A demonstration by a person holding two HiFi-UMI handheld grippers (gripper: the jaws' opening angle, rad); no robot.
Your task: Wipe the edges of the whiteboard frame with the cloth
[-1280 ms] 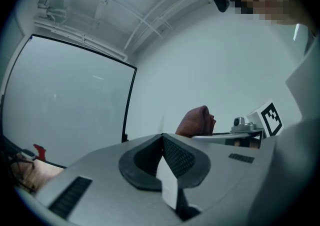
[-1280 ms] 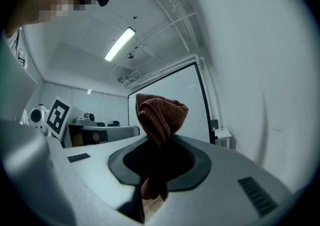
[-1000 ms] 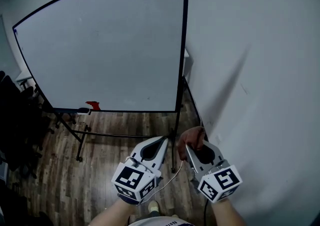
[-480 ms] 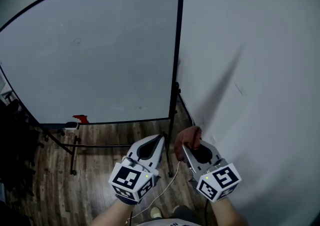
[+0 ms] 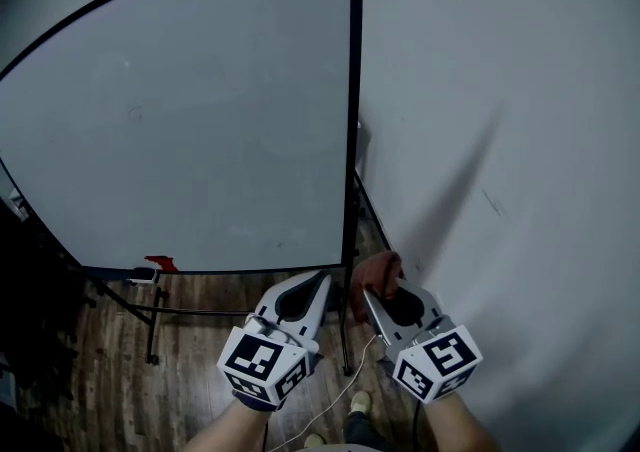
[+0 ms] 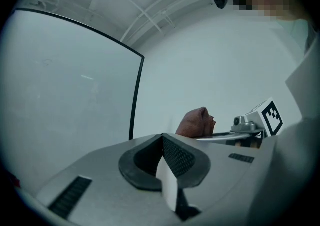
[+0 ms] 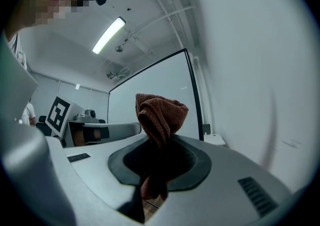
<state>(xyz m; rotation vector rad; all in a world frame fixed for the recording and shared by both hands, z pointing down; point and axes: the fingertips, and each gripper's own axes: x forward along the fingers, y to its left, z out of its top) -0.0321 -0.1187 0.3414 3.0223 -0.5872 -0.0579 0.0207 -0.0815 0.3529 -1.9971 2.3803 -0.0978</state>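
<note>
Cloth [image 7: 160, 115], brown terry, is clamped between the jaws of the right gripper [image 7: 159, 142]. The jaws are closed tight on the fabric; its bunched end stands proud above the tips and its tail hangs below them. Left gripper [image 6: 163, 139] has its jaws pressed together with nothing between them, and it sits just beside the right one.

Whiteboard frame [image 5: 352, 120]: the nearest member is the black right-hand upright, long axis vertical. In the head view its foot stands ahead of both sets of jaws, between the two grippers. Seen along the right jaws it rises just to the right of the cloth, near it. Contact cannot be confirmed. Seen along the left jaws it rises ahead and to the left.

Assessment: wiping appears not yet begun. The right gripper carries the cloth and is the nearer working hand. The coming move calls for a short advance to seat the bunched end on the upright, then travel along its length.
</note>
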